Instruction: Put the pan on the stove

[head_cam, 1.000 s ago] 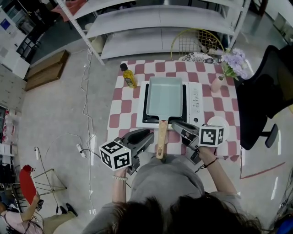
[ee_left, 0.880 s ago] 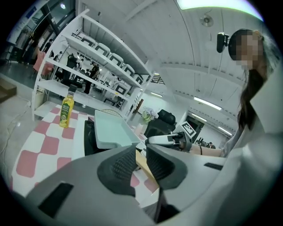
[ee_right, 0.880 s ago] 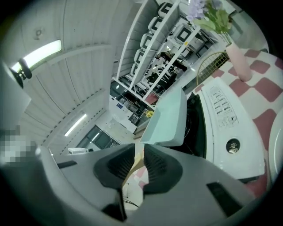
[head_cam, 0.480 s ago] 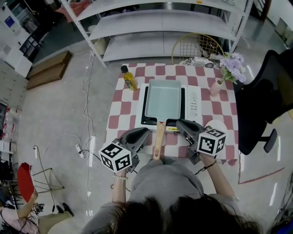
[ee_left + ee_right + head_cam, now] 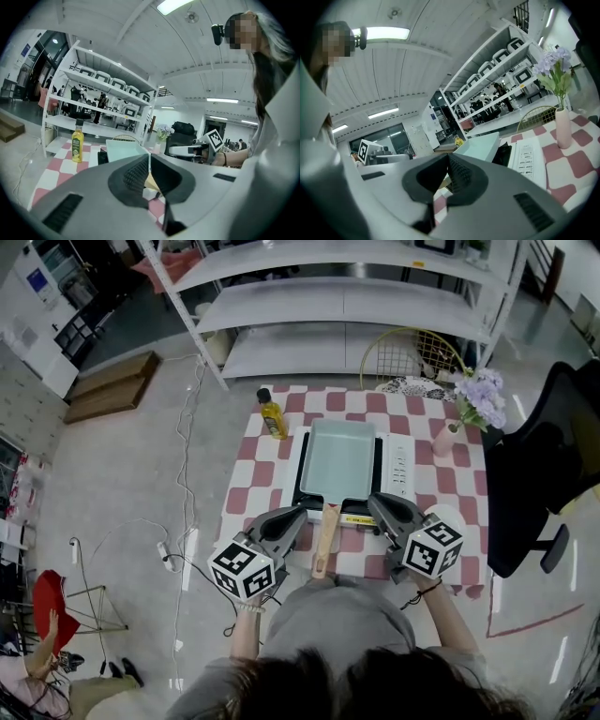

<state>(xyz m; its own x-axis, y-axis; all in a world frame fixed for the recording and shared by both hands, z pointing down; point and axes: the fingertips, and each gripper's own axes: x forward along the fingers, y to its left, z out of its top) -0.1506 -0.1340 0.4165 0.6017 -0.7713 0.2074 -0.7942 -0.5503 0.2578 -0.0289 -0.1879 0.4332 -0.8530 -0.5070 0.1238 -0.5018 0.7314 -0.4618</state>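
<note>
1. Fingers (image 5: 134,175) of our left gripper (image 5: 149,157) met tip to tip with nothing between them. The pads (image 5: 459,173) of our right gripper (image 5: 447,155) were pressed together the same way, also empty.
2. In the head view both grippers sat in the lower middle of the frame, one on each side of the wooden handle (image 5: 323,535). Each was near it but apart from it, and neither touched the rectangular pale-green pan (image 5: 337,460).
3. The pan lay flat in the centre of the frame on the black cooking surface of the white portable stove (image 5: 398,470). Its control strip stayed bare at the pan's right.
4. We judged the handle pointed toward the frame's lower edge because that end had been the easy one to grip. It overhung the stove's front and the checked tablecloth (image 5: 251,474).
5. The pan looked level and fully carried by the stove, so we read the placing as done. Closed, empty jaws suited a pause with nothing left to hold.
6. Other things stood clear of the stove, which left room for the pan:
   - a yellow oil bottle (image 5: 272,415) at its upper left
   - a pink vase (image 5: 444,441) of purple flowers at its upper right
   - a gold wire basket (image 5: 412,352) beyond the table's far edge
</note>
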